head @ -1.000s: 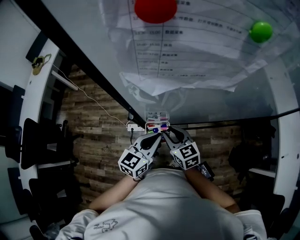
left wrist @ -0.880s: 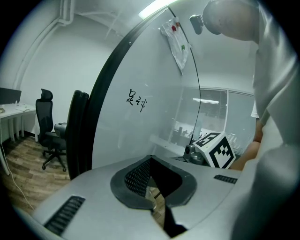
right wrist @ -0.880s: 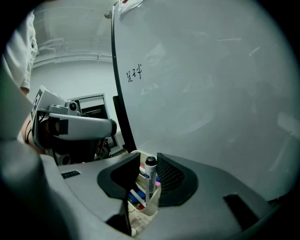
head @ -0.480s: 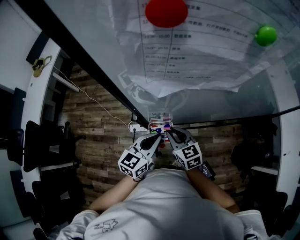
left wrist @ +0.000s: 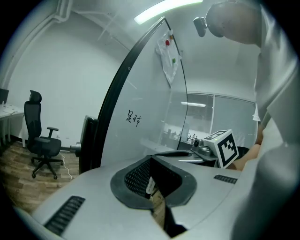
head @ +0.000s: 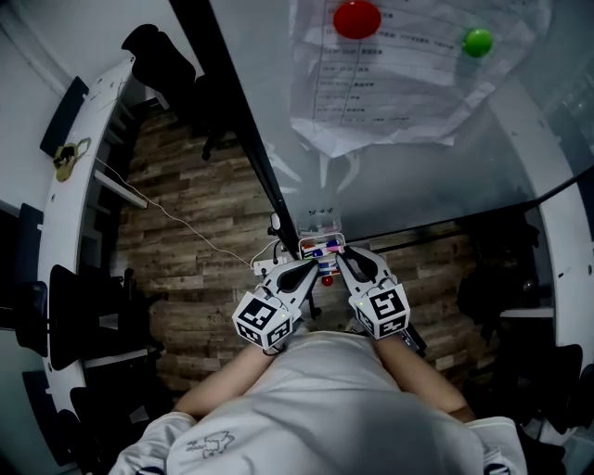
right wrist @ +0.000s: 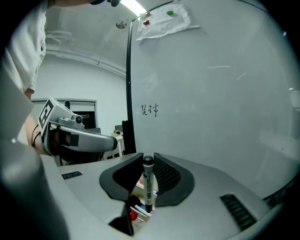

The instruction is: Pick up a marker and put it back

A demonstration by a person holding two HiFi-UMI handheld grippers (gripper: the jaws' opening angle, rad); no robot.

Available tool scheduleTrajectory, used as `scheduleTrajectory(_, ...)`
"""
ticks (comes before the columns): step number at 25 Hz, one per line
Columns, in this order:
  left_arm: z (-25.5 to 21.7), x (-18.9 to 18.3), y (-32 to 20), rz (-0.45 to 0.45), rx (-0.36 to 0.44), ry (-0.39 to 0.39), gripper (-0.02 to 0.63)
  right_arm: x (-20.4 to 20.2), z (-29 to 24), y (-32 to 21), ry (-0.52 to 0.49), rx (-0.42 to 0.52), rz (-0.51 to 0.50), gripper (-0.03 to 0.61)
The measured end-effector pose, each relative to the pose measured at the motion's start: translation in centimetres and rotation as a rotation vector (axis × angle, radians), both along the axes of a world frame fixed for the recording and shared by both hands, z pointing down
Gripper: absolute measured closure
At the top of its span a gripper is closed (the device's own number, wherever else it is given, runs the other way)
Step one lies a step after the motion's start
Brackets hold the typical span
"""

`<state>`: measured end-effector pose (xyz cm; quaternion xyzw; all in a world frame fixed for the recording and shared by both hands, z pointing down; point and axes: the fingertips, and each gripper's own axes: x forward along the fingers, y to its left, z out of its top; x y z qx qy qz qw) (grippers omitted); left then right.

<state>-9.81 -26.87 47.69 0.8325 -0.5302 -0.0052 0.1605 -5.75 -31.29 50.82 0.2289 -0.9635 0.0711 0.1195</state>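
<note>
The marker [right wrist: 148,185] stands upright at the lower centre of the right gripper view, black cap on top and a white printed barrel below. The right gripper [right wrist: 146,160] has its two dark pads closed against the barrel, one on each side. Just under the marker's lower end lies a small tray [right wrist: 138,202] holding other pens, with a red round piece [right wrist: 133,215] and a bit of blue among them.

In the head view the tray [head: 321,243] sits at the centre of the frame, on the lower edge of the whiteboard [head: 418,176]. The right gripper [head: 342,261] reaches it from below and right. The left gripper [head: 312,270] reaches it from below and left, so the two sets of tips nearly meet. The marker itself is too small to pick out there.

In the left gripper view the left gripper [left wrist: 153,180] has its pads a little apart. Only a narrow strip of white label and tan floor shows through the gap, and nothing is gripped.

At the top of the head view, sheets of paper [head: 390,83] hang on the whiteboard under a red magnet [head: 356,19] and a green magnet [head: 478,42]. Some handwriting [right wrist: 149,110] marks the board at mid frame. A wooden floor [head: 186,232] fills the left centre. An office chair [left wrist: 42,140] stands at the far left of the left gripper view.
</note>
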Motion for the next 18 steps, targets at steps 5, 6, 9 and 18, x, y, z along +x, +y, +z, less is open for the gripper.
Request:
scheduleTrajectory(5,-1.4,-0.1,1.3,0.072,0.047,0.004,0.609,1.0,-2.2,1.4,-0.056,0.032,0.087,0.502)
scheduleTrajectory(6,-1.7,0.0,1.4,0.09,0.06,0.004,0.609,1.3,-2.6,1.7,-0.063,0.04,0.108,0.501)
scheduleTrajectory(9,-2.6,0.0,2.3,0.13,0.083,0.004,0.609,1.9,-3.8,2.9,-0.079,0.063,0.152,0.502)
scheduleTrajectory(18,-4.1,-0.2,4.9,0.205,0.133,0.014,0.609,2.6,-5.9,6.5,-0.11,0.115,0.242,0.502)
